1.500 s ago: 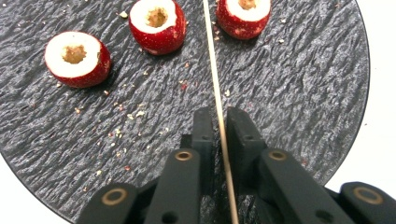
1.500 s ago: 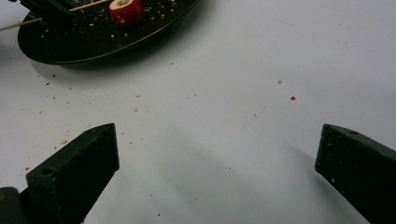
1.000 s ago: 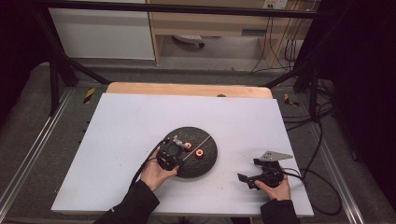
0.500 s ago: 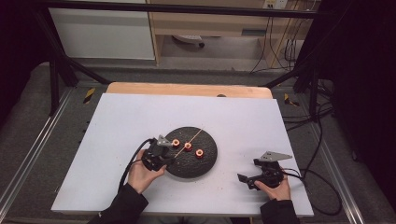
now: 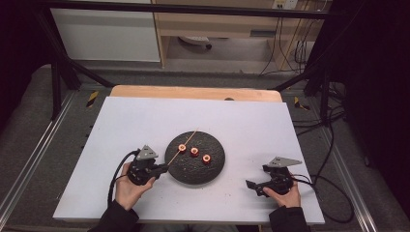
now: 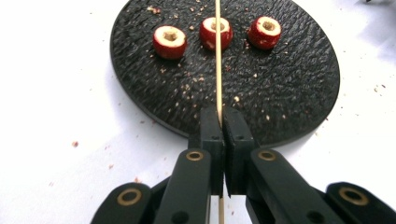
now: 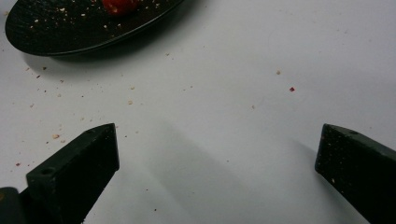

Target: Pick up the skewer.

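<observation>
L hand-held gripper (image 6: 222, 122) is clamped on a thin wooden skewer (image 6: 218, 56) aimed across the black plate (image 6: 299, 93) w/ 3 cored red fruit pcs (image 6: 216, 32), prob. to spear them; R hand-held gripper (image 7: 219, 154) rests spread wide, empty, on the white tabletop (image 7: 261, 56) nearby.

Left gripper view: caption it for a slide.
Left gripper shut on a wooden skewer above three cored red fruit pieces on a black plate.
</observation>
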Tool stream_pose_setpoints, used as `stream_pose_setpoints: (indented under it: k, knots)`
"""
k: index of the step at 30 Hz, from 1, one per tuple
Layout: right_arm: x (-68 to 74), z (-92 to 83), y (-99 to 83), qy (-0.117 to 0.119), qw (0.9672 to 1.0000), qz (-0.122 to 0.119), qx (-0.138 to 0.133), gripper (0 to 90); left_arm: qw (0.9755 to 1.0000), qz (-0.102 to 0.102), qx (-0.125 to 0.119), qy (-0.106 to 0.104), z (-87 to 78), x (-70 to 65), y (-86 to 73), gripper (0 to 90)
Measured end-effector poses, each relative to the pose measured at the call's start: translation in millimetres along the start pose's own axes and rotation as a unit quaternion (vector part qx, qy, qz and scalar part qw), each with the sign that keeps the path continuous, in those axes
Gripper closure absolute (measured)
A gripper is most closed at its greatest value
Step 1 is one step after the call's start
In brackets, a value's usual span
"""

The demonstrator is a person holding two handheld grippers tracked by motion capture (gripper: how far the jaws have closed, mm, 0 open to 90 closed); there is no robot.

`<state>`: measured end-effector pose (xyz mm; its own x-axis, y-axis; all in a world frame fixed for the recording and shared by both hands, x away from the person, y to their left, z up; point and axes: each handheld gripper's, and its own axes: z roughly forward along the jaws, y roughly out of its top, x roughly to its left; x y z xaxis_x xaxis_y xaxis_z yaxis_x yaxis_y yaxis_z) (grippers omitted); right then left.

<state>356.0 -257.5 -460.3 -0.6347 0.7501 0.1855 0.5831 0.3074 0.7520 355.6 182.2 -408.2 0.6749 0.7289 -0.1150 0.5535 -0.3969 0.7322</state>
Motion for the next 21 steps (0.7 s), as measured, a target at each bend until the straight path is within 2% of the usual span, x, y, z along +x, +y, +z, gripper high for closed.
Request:
stream_pose_setpoints:
  k: [9,15,21]
  knots:
    - [-0.1,2.3,-0.1,-0.003,1.0,-0.001,0.001,0.6,0.9995,-0.002,-0.033,0.0,-11.7,5.7,-23.5,88.0]
    - [1.1,2.0,0.5,-0.002,1.0,0.008,0.0,0.6,0.9986,0.002,-0.053,0.005,-19.1,9.5,-35.6,88.0]
    - [3.5,3.0,2.5,-0.003,1.0,0.001,0.002,0.6,0.998,0.003,-0.063,0.001,-23.3,12.1,-45.0,88.0]
